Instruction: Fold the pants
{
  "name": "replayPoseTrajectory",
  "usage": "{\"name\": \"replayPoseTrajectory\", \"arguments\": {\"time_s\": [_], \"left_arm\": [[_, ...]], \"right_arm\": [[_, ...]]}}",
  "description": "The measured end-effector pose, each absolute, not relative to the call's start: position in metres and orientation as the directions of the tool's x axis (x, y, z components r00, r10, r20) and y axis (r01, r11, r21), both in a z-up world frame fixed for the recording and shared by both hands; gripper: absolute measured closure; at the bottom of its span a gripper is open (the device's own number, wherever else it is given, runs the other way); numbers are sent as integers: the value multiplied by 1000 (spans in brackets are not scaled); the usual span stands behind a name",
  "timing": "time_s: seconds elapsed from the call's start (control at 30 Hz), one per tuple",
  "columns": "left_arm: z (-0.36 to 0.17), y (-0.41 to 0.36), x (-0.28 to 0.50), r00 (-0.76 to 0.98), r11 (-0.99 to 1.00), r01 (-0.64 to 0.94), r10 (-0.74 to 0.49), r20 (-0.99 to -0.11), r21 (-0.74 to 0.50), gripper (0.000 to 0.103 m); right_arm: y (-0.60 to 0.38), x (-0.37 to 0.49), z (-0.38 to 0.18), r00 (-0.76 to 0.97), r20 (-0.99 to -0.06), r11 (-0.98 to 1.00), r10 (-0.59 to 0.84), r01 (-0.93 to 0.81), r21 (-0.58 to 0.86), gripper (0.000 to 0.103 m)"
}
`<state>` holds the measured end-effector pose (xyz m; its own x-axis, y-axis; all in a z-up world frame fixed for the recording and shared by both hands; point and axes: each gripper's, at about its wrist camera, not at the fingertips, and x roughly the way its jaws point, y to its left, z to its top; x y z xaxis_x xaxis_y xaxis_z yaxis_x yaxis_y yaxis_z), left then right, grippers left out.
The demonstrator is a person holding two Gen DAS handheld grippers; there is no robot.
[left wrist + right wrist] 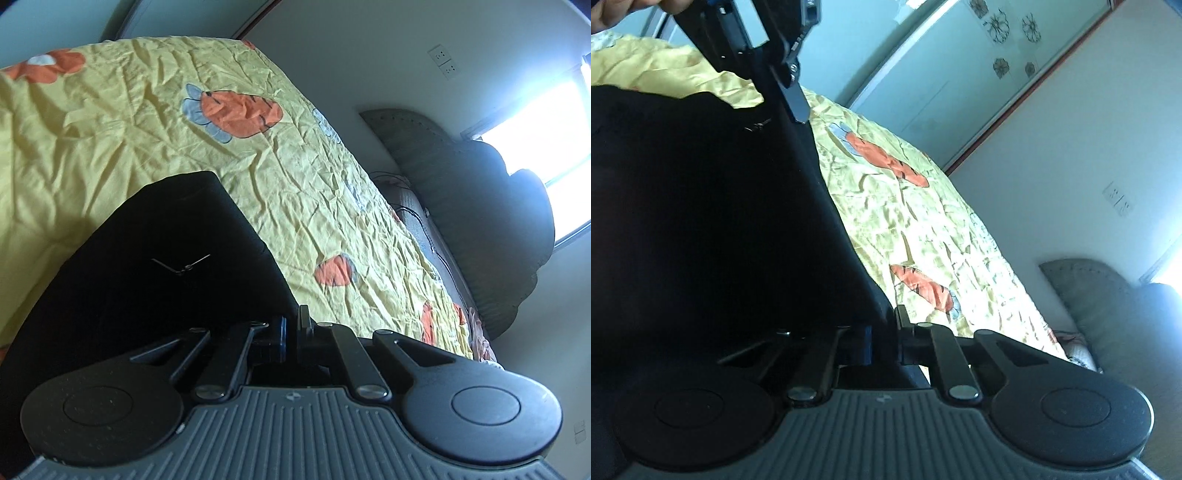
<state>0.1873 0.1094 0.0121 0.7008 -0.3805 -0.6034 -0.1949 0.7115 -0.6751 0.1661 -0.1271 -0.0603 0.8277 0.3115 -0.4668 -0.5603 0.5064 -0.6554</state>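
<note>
Black pants (155,266) are lying on the yellow carrot-print bedspread (314,177). The left gripper (291,332) is pinching the pants' right edge, jaws closed. The right gripper (886,332) is clamping the same edge. Beyond that edge, bare bedspread is extending toward the grey headboard (461,206).

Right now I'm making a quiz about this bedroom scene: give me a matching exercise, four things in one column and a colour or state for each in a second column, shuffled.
Things:
1. pants
2. bedspread
3. left tongs
4. headboard

Colour or state:
A. yellow with orange carrots
B. black, lying on the bed
C. grey, against the wall
D. closed at the pants' edge

Pairs: 1-B, 2-A, 3-D, 4-C
</note>
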Motion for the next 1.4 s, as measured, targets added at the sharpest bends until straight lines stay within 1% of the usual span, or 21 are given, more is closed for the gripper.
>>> {"name": "replayPoseTrajectory", "arguments": {"time_s": [0.1, 0.27, 0.5, 0.73, 1.0, 1.4], "left_arm": [[16, 113, 172, 713, 712, -192, -371, -595, -675, 99], [26, 120, 140, 729, 744, -158, -355, -585, -649, 99], [19, 124, 99, 716, 772, -156, -341, -609, -616, 99], [13, 129, 78, 686, 802, -151, -336, -645, -578, 99], [0, 134, 58, 640, 824, -157, -334, -691, -544, 99], [-14, 138, 49, 604, 840, -191, -307, -736, -507, 99]], "right_arm": [[-122, 150, -56, 833, -461, 506, 307, -553, -662, 94], [-122, 110, -46, 826, -446, 515, 345, -564, -646, 94], [-120, 71, -40, 810, -447, 527, 380, -587, -615, 94], [-117, 43, -45, 770, -496, 518, 401, -637, -571, 94], [-107, 31, -49, 707, -564, 495, 426, -704, -509, 94], [-106, -3, -64, 672, -594, 507, 442, -734, -452, 94]]}}
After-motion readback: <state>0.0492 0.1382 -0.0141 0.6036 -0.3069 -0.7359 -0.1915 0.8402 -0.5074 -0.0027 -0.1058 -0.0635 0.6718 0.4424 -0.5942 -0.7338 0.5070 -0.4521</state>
